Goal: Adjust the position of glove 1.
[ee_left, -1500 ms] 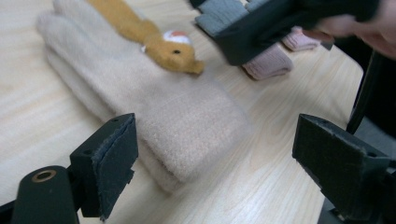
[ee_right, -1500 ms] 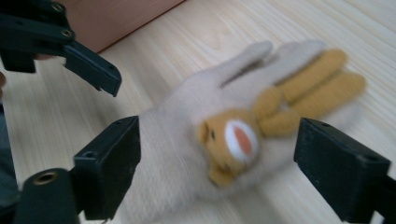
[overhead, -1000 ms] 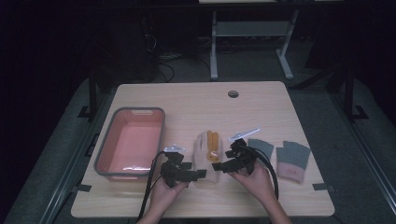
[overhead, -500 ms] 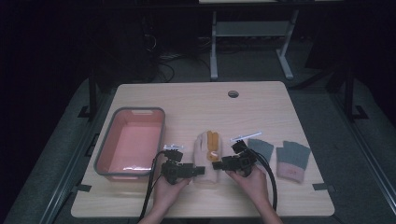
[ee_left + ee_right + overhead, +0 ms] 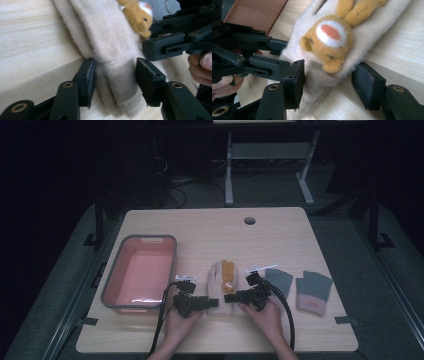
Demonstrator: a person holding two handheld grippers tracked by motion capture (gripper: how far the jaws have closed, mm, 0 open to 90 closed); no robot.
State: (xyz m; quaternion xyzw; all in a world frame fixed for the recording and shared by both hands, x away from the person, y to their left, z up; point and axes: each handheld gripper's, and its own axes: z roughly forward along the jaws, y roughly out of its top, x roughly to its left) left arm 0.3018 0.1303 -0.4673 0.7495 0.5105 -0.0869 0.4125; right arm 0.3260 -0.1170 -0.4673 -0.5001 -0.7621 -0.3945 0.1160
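A cream fleece mitten (image 5: 217, 276) with an orange animal face (image 5: 228, 277) lies on the table's front middle. My left gripper (image 5: 215, 303) reaches its cuff end from the left and my right gripper (image 5: 229, 298) from the right, tips nearly meeting. In the left gripper view the left gripper (image 5: 115, 83) stands open, its jaws straddling the mitten's (image 5: 110, 45) cuff. The right gripper (image 5: 329, 85) is open too, with the cuff and the orange face (image 5: 329, 42) between its pads. Neither pair of jaws squeezes the fabric.
A pink bin (image 5: 112, 280) sits at the left. Two grey gloves (image 5: 278, 281) (image 5: 313, 291) lie to the right of the mitten, with a white strip (image 5: 261, 268) above them. A cable hole (image 5: 249, 220) is at the table's far side.
Both grippers have edged inward toward the mitten's cuff, the right one drifting left. The mitten has stayed in place.
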